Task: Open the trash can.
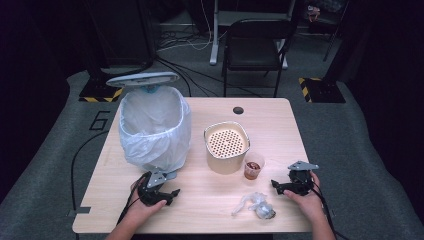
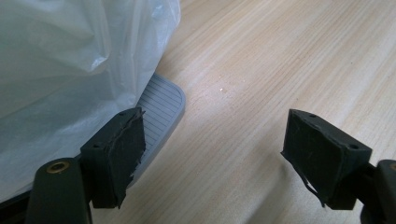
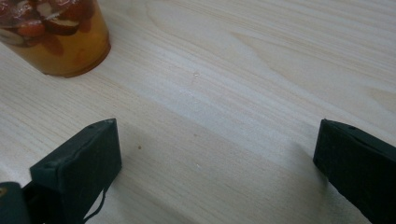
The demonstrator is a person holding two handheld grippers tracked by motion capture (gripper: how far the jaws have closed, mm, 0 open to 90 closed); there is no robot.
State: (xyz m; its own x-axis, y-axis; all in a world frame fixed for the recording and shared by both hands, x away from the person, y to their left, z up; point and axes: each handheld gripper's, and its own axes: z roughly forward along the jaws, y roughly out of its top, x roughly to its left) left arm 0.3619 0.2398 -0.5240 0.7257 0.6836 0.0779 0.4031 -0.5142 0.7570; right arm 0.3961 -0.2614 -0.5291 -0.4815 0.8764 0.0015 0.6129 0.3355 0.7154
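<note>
cup (image 1: 254, 166): small clear plastic cup, amber liquid with dark fruit pieces inside; stands upright just right of the strainer pot (image 1: 226, 146), on the bare table (image 1: 280, 125).
right gripper (image 1: 283, 187): jaws spread wide, nothing held; rests on the table right of and nearer the person than the cup, well clear of it. In the right gripper view the cup (image 3: 55, 35) sits up and left of the jaws.
left gripper (image 1: 169, 193): jaws spread, empty; far left of the cup, just beside the bin's pedal (image 2: 156, 114).
bin (image 1: 155, 127): lined with a white bag, lid raised; left of the cup, beyond the strainer pot.
wrapper (image 1: 256, 204): crumpled clear plastic, nearer the person than the cup.
handling (judged): cup likely light, thin-walled, soft; wall would buckle if squeezed hard. Open top, so spill risk on any tilt. Smooth plastic, possibly slippery.
grip point (judged): mid-wall, below the rim, jaws across the diameter, light pressure, kept upright until over the strainer.
</note>
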